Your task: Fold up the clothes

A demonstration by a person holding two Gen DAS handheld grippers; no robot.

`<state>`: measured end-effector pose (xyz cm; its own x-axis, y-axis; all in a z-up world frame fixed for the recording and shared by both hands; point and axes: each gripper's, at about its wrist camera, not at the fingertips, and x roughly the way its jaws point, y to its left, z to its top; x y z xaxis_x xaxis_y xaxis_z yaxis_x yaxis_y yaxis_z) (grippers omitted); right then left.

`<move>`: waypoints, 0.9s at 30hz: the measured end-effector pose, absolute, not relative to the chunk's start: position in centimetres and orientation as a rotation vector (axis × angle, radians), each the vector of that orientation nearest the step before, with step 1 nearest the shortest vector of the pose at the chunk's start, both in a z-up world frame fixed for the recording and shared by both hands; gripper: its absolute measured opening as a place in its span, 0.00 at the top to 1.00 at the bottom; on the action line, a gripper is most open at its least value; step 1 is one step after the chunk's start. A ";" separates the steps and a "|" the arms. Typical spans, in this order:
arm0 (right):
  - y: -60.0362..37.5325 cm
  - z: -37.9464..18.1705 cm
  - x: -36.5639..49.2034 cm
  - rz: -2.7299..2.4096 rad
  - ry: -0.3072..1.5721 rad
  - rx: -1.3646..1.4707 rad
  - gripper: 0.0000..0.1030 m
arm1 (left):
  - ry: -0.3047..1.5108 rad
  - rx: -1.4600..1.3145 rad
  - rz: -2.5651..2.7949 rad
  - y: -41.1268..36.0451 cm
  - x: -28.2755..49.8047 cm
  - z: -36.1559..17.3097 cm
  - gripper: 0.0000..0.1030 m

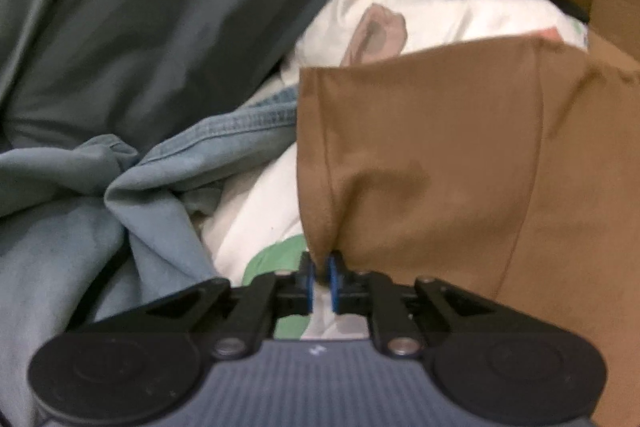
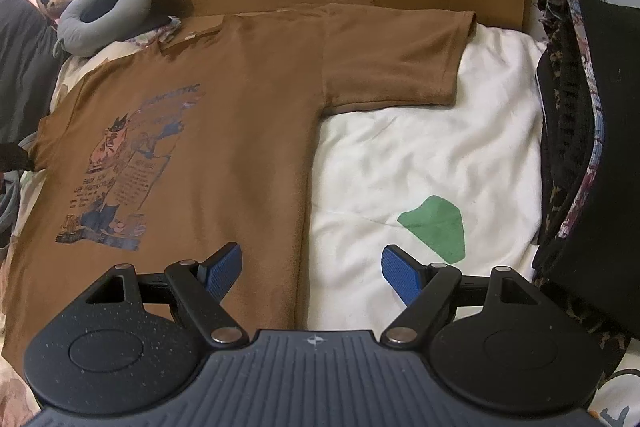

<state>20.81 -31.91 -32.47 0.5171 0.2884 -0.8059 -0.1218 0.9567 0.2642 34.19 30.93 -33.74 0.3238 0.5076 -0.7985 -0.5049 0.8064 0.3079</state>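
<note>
Brown T-shirt [image 2: 224, 131] flat on the bed [image 2: 420, 155], long axis running away from both tongs; left tongs [image 1: 321, 273] clenched on its sleeve corner, right tongs [image 2: 311, 269] released, straddling the near side edge.

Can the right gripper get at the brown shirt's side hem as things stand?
Probably yes: the right gripper is open, straddling the brown shirt's edge on the white sheet, with nothing between.
</note>
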 end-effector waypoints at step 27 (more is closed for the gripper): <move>-33.4 -32.5 23.3 0.157 0.950 0.221 0.27 | 0.971 0.095 0.542 20.6 38.9 -28.2 0.23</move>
<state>23.28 -33.43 -32.53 0.5732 0.2294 -0.7866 -0.0357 0.9661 0.2558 38.88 20.61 -28.19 0.4437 0.4774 -0.7584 -0.3945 0.8639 0.3130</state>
